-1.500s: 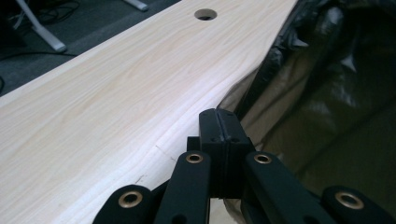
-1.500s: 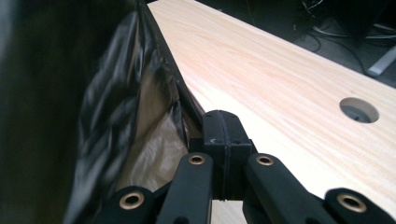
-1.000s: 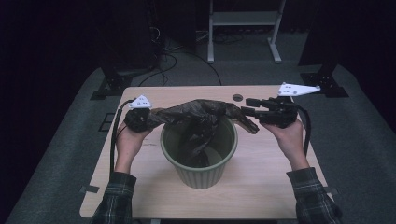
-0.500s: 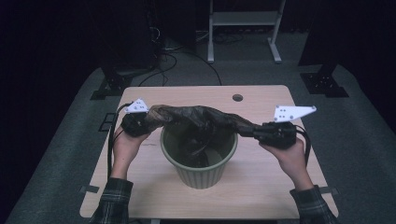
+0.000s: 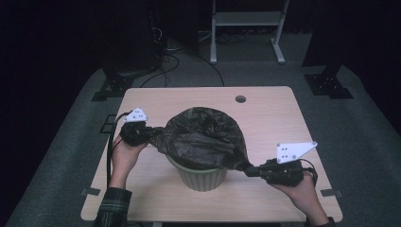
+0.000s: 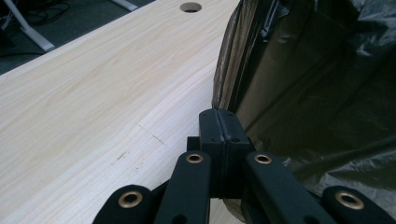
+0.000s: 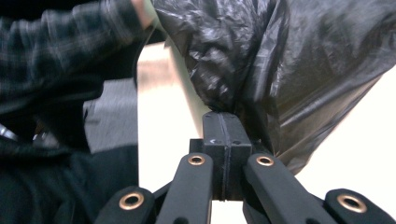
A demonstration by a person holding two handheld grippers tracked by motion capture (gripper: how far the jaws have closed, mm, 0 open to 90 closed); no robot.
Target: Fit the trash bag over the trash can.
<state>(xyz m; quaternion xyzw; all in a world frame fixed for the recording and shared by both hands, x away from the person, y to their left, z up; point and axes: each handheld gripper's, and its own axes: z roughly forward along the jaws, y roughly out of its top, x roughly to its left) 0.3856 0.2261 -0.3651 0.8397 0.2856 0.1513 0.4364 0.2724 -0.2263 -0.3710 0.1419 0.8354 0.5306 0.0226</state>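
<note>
High view | black bag (image 5: 203,137) over green bin (image 5: 202,176) mouth | L tool (image 5: 152,134) + R tool (image 5: 249,169) both clamped on bag edge

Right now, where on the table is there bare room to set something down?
The far strip of the table, between the cable hole and the far left corner, is bare. So is the near edge in front of the bin. It is crowded mid-table, where the left gripper and right gripper stretch the black bag.

Overhead light falls on the table (image 5: 156,101); surroundings very dim. Right gripper view blurred, sleeve (image 7: 56,42) smeared, tabletop apparently overexposed. Left gripper view sharp.
</note>
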